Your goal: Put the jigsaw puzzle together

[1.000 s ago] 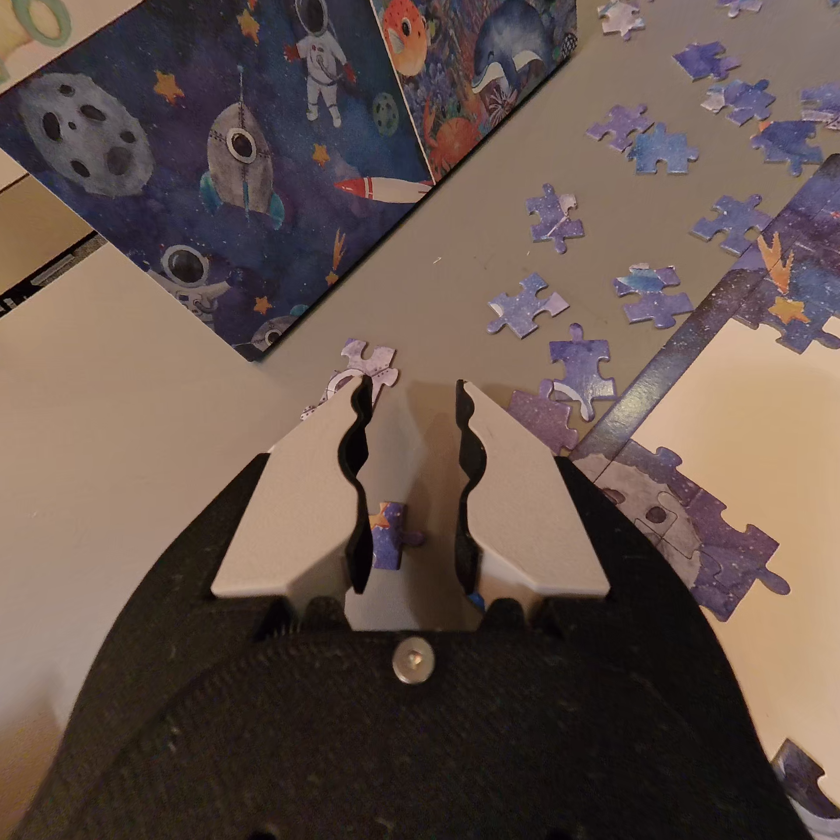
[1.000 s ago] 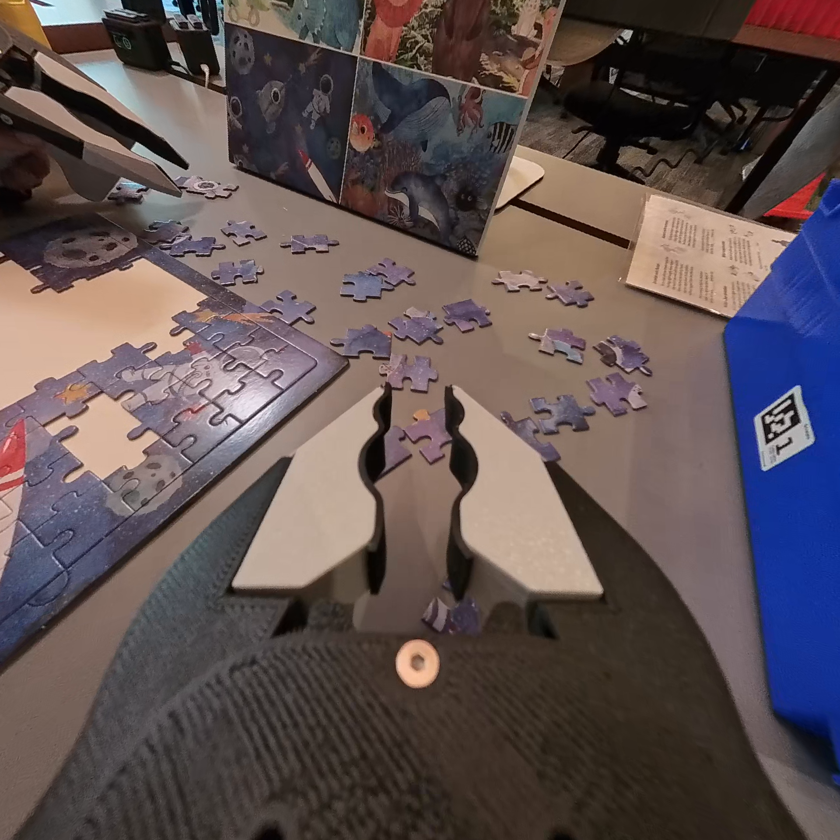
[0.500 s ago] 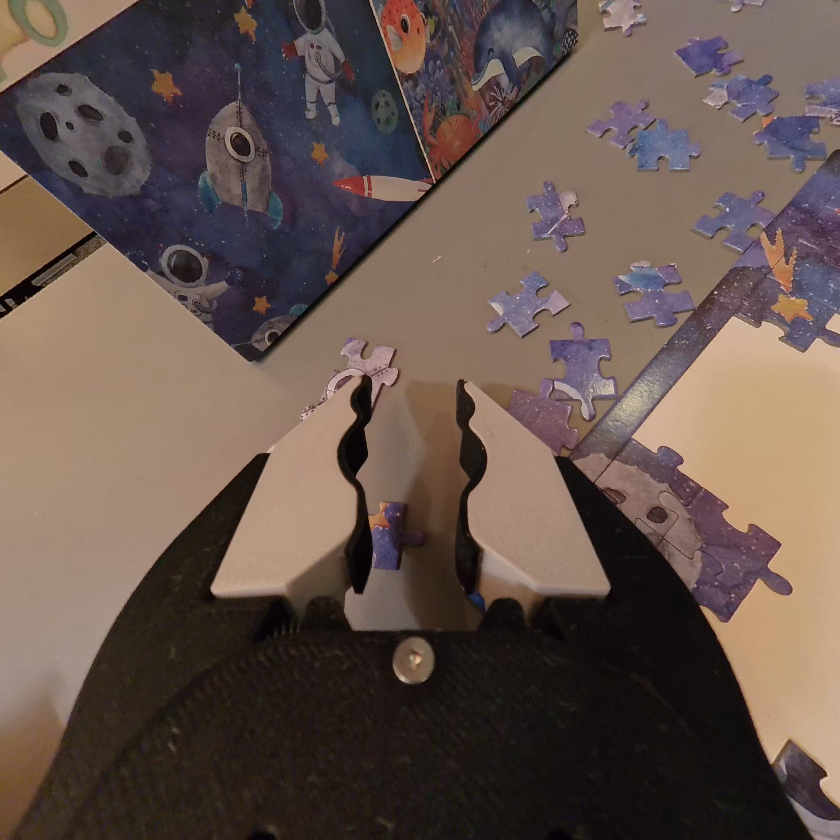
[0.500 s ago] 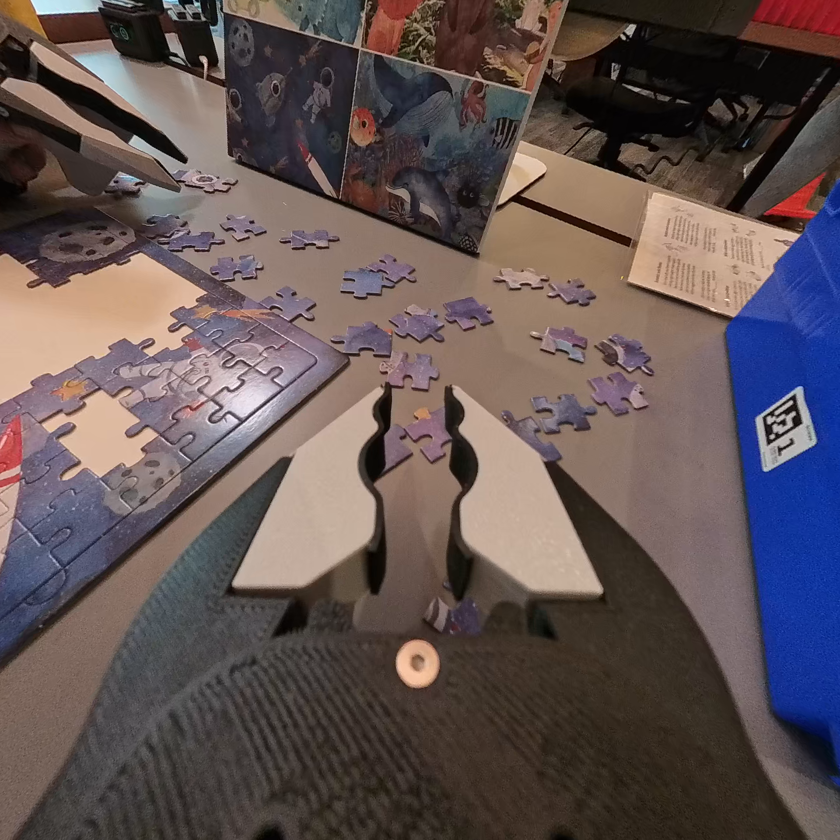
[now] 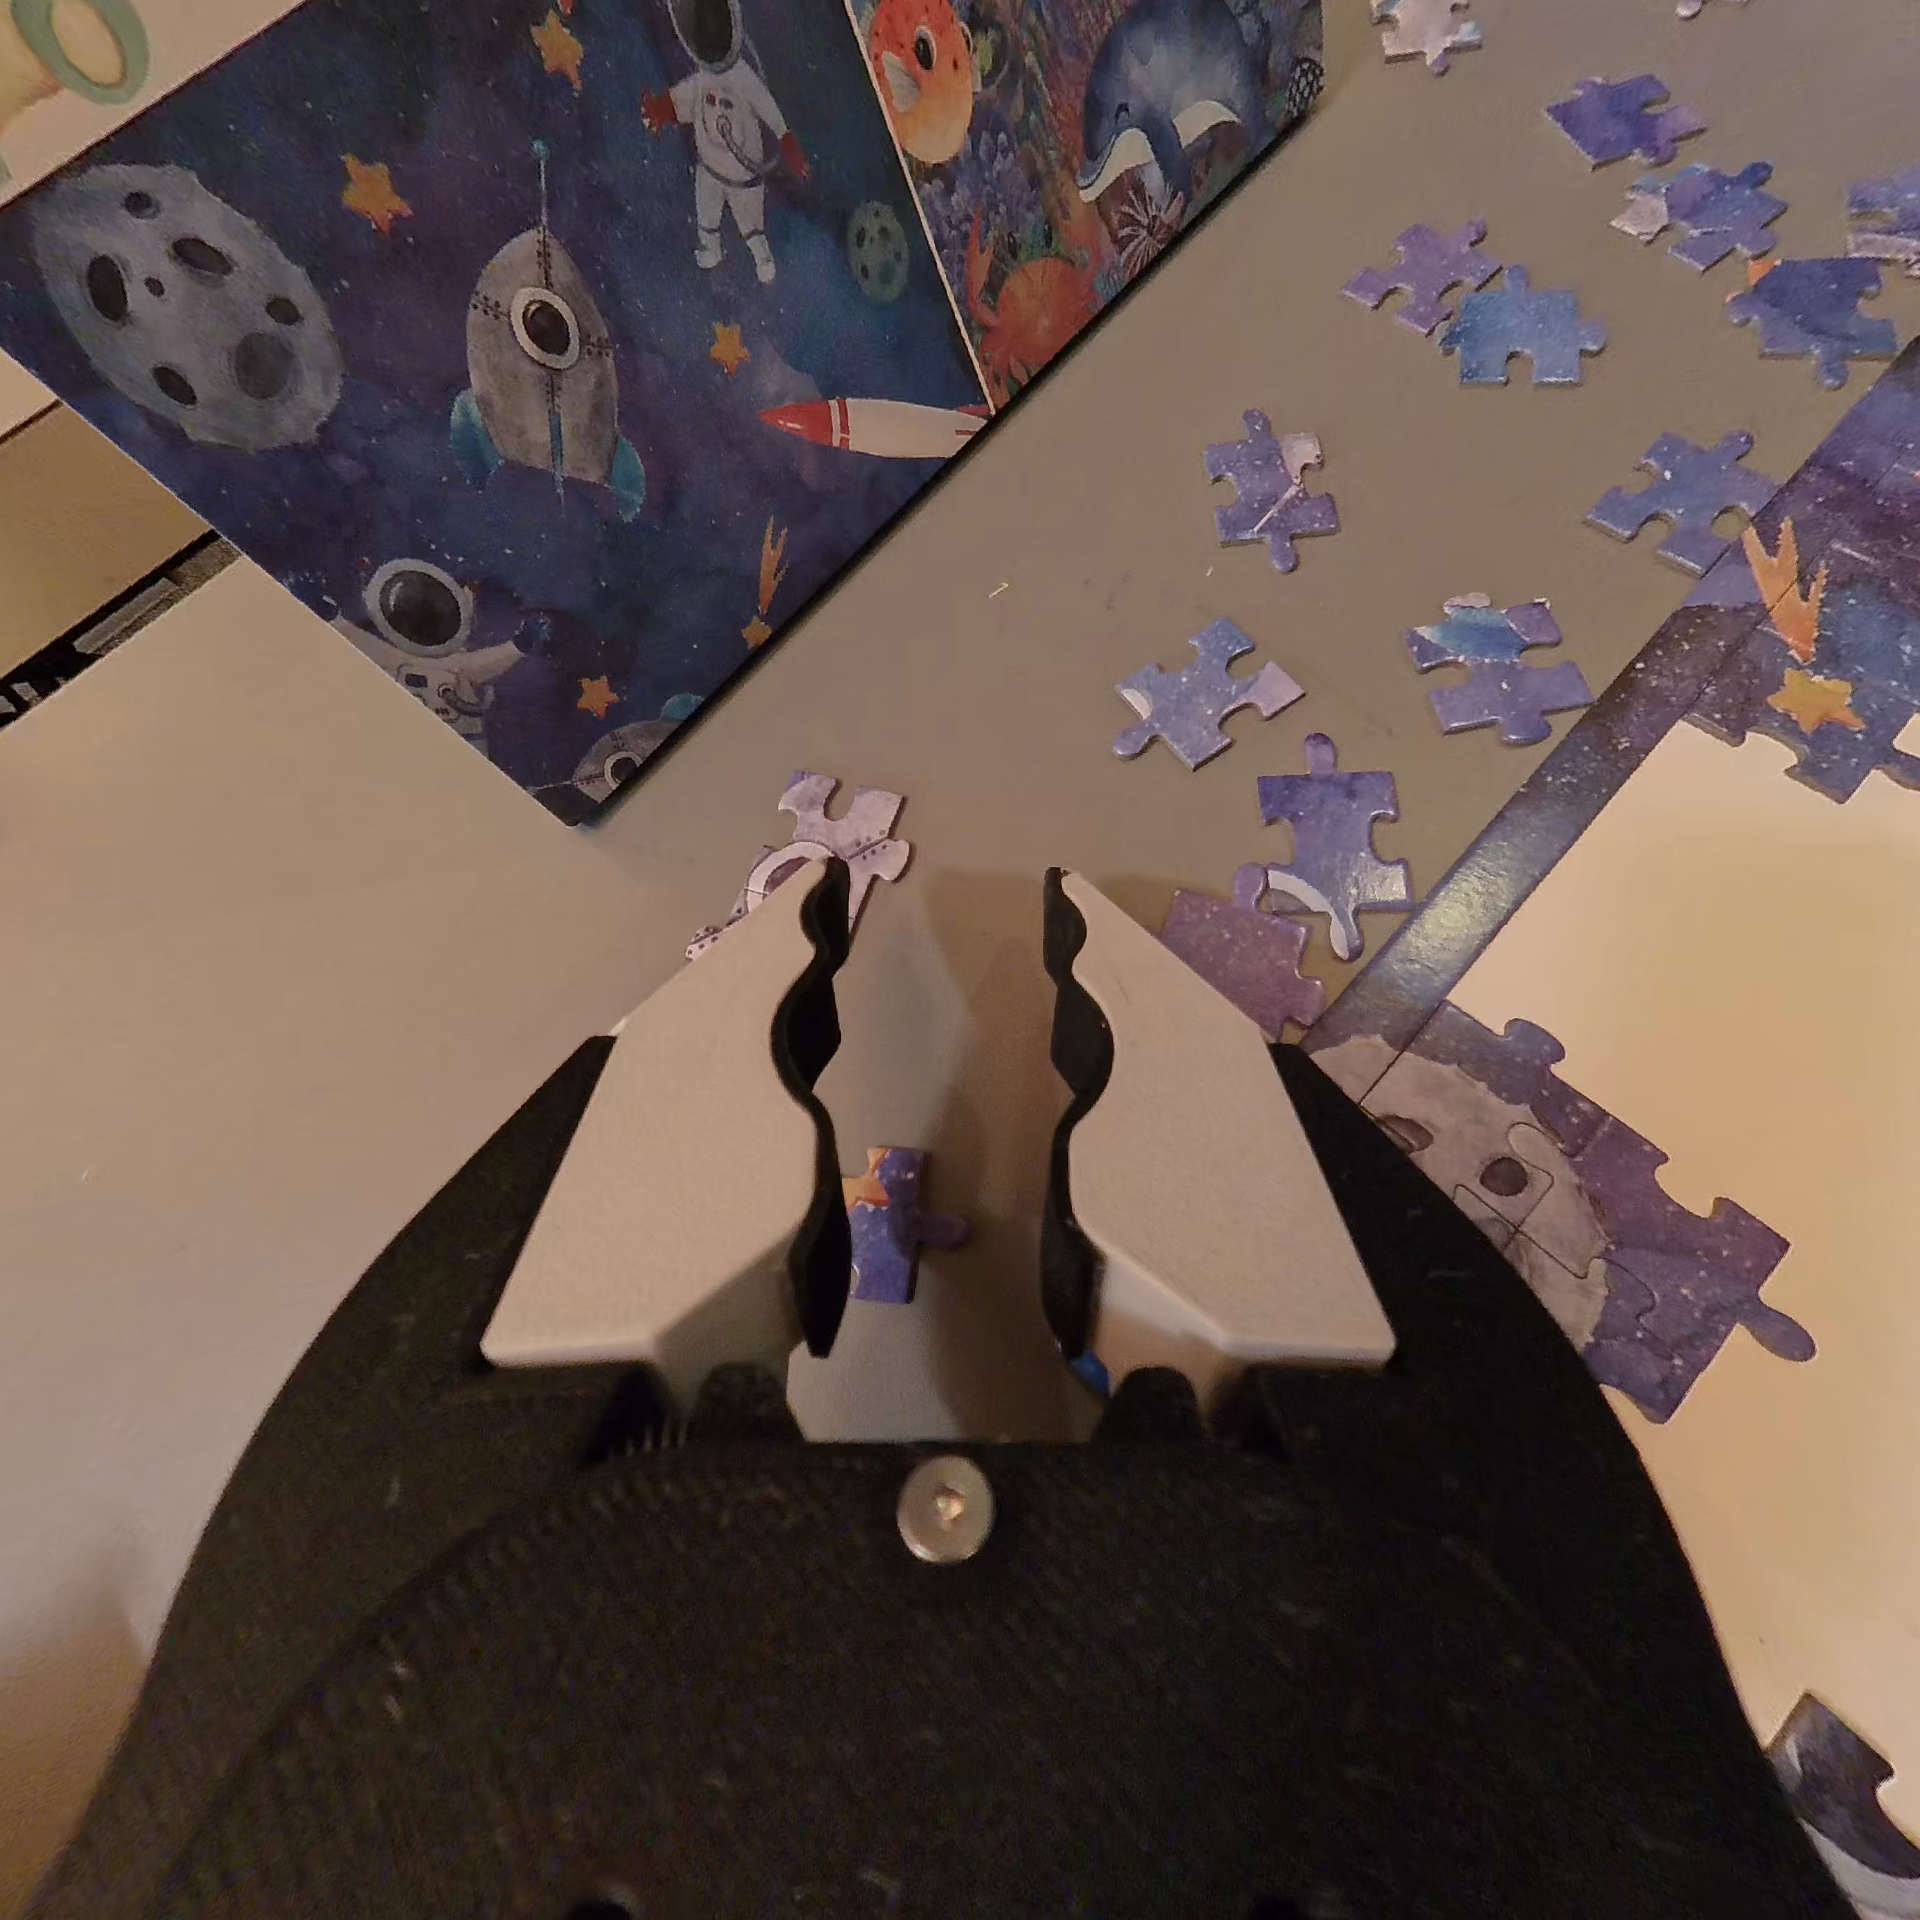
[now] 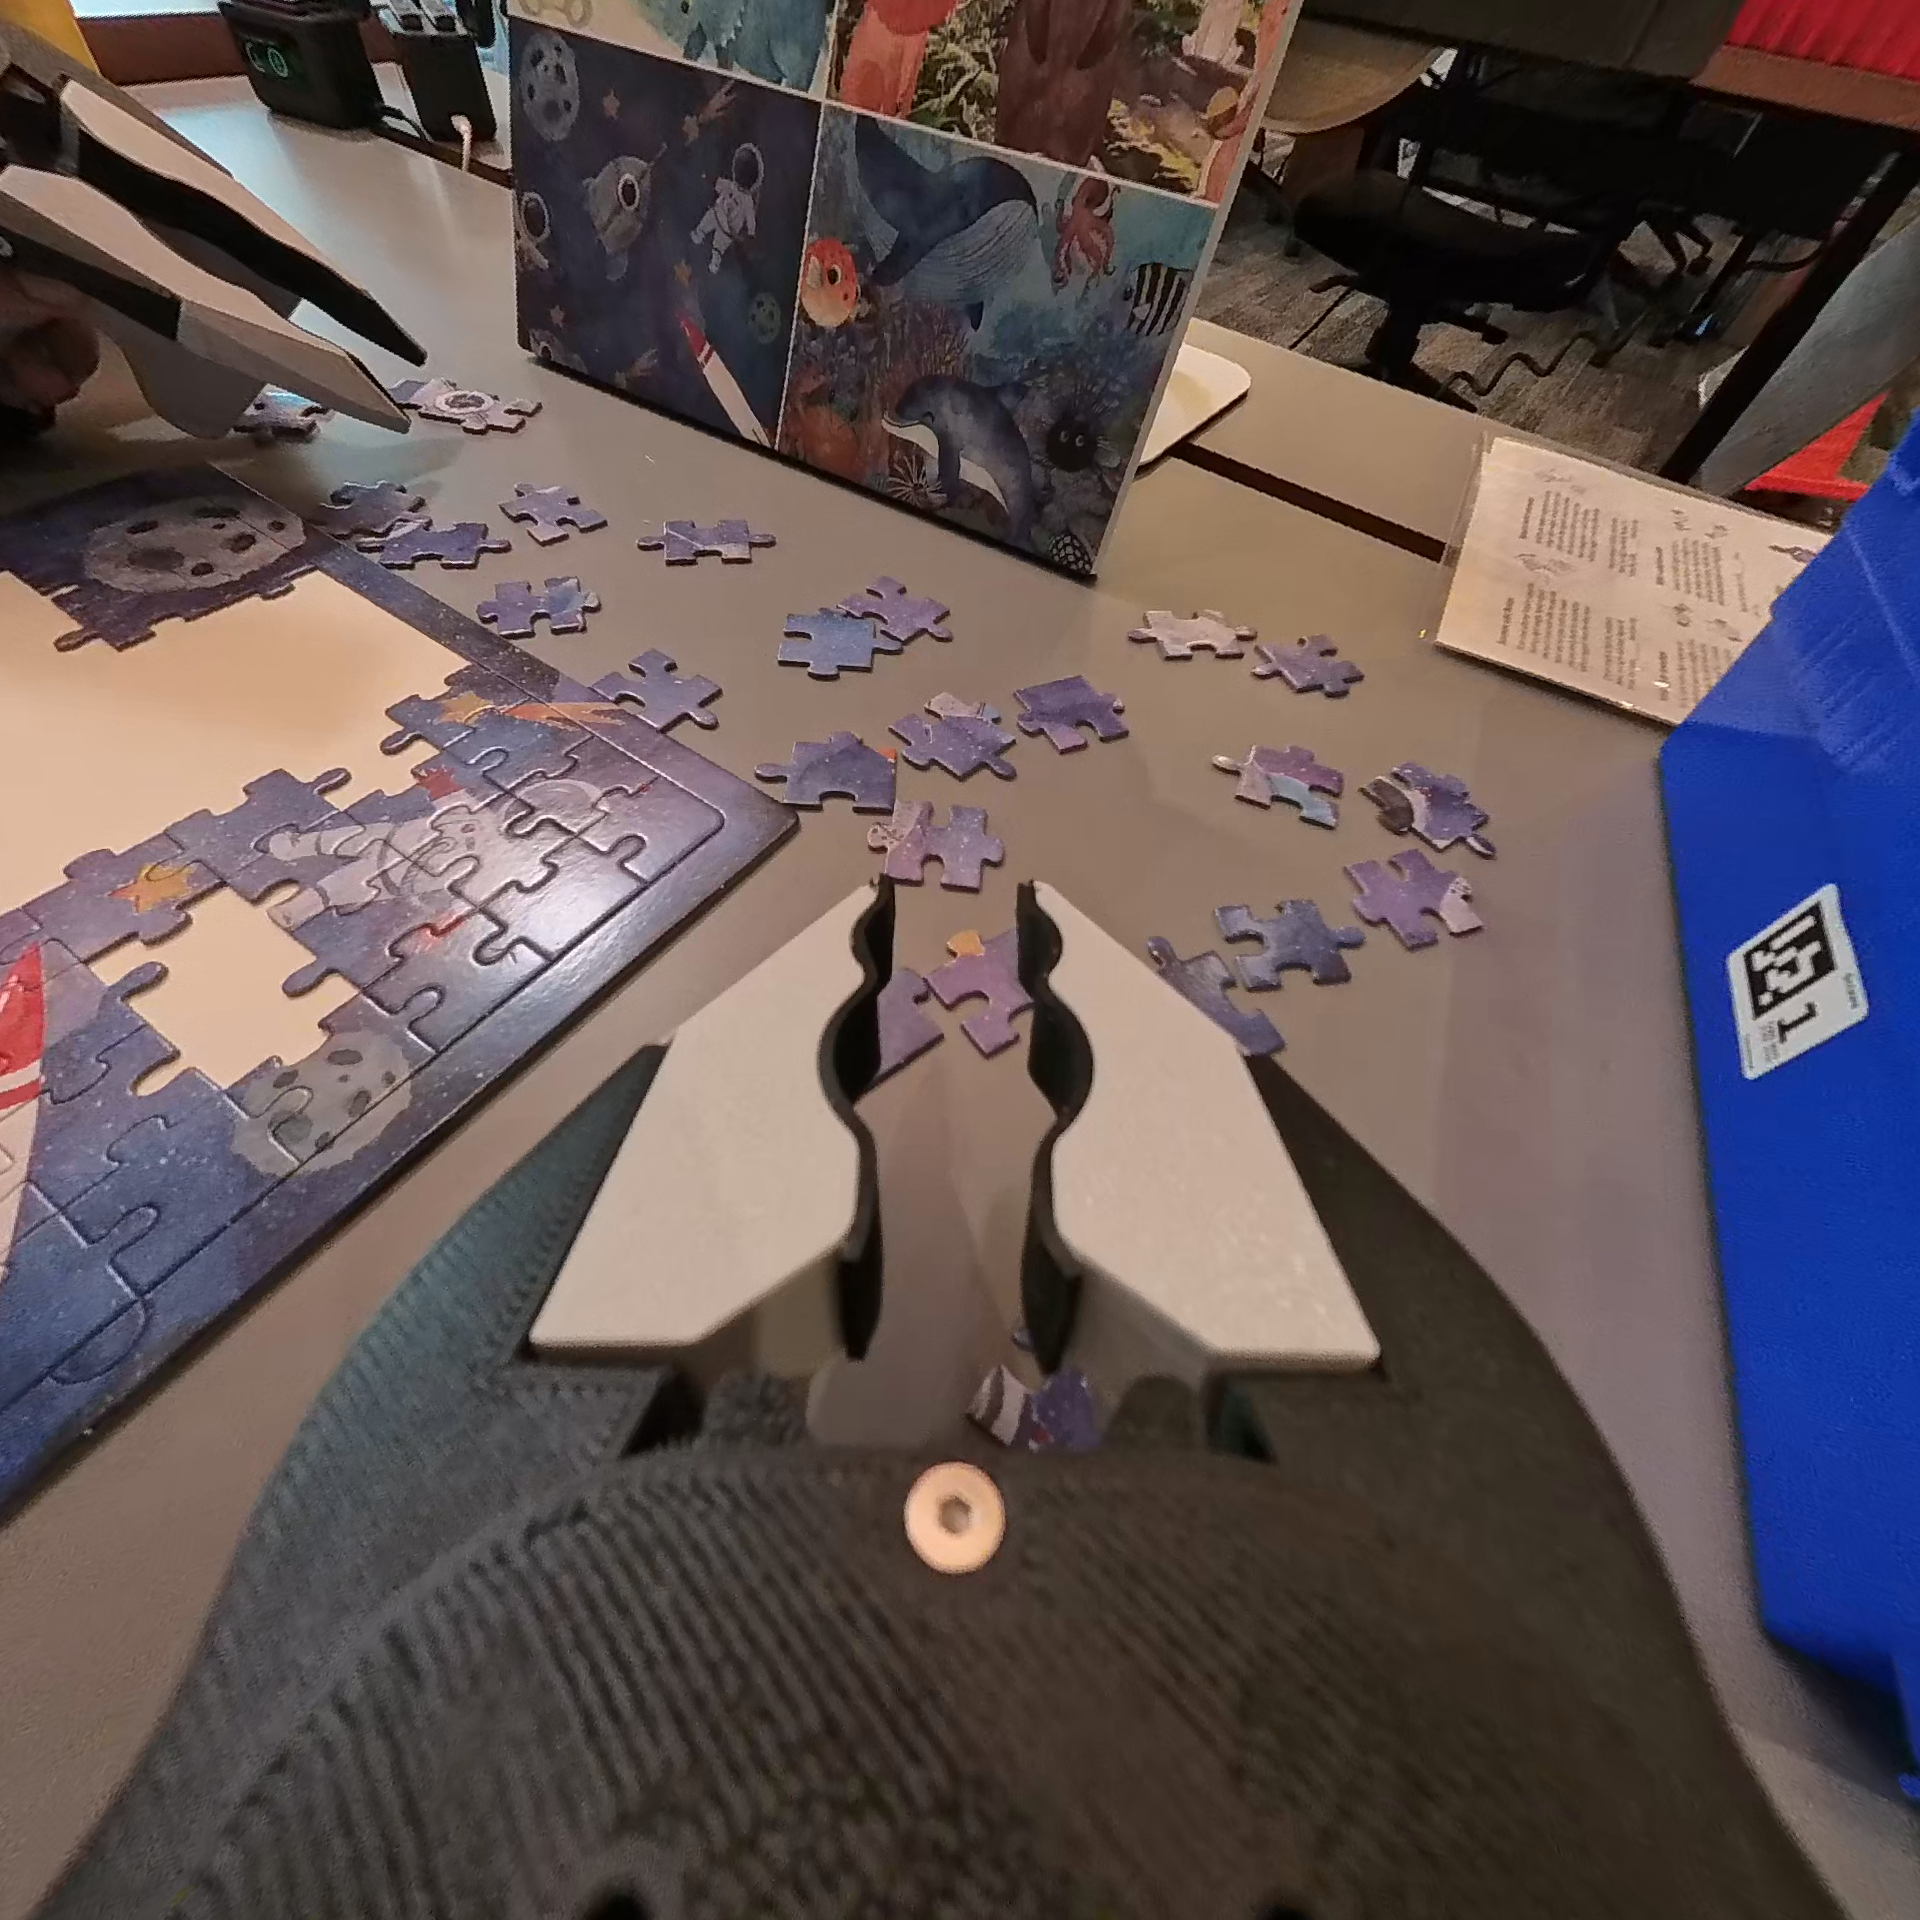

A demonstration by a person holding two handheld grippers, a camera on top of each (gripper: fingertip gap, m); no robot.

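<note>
My left gripper point(image 5: 943, 878) is open above the grey table, with bare table between its tips. A pale puzzle piece point(image 5: 847, 831) lies just past its left fingertip. A small blue piece with an orange star point(image 5: 896, 1226) shows low between the fingers beside the left pad, well apart from the right pad. My right gripper point(image 6: 956, 891) is open over loose purple pieces. One with an orange spot point(image 6: 987, 987) lies on the table between its fingers, not pressed. The left gripper also shows in the right wrist view point(image 6: 400, 390), beside the pale piece point(image 6: 462, 405).
A partly filled space puzzle board point(image 6: 623, 831) lies left of my right gripper and also shows in the left wrist view point(image 5: 1507, 862). Several loose pieces are scattered ahead. A picture box point(image 6: 883, 312) stands behind. A blue bin point(image 6: 1818, 1195) is at the right, with a printed sheet point(image 6: 1600, 603) beyond it. Some 35 cm of space lies between my two pairs of fingers.
Nothing has visibly changed beyond a slight shift of the right wrist view. Both grippers stay open and in place.
</note>
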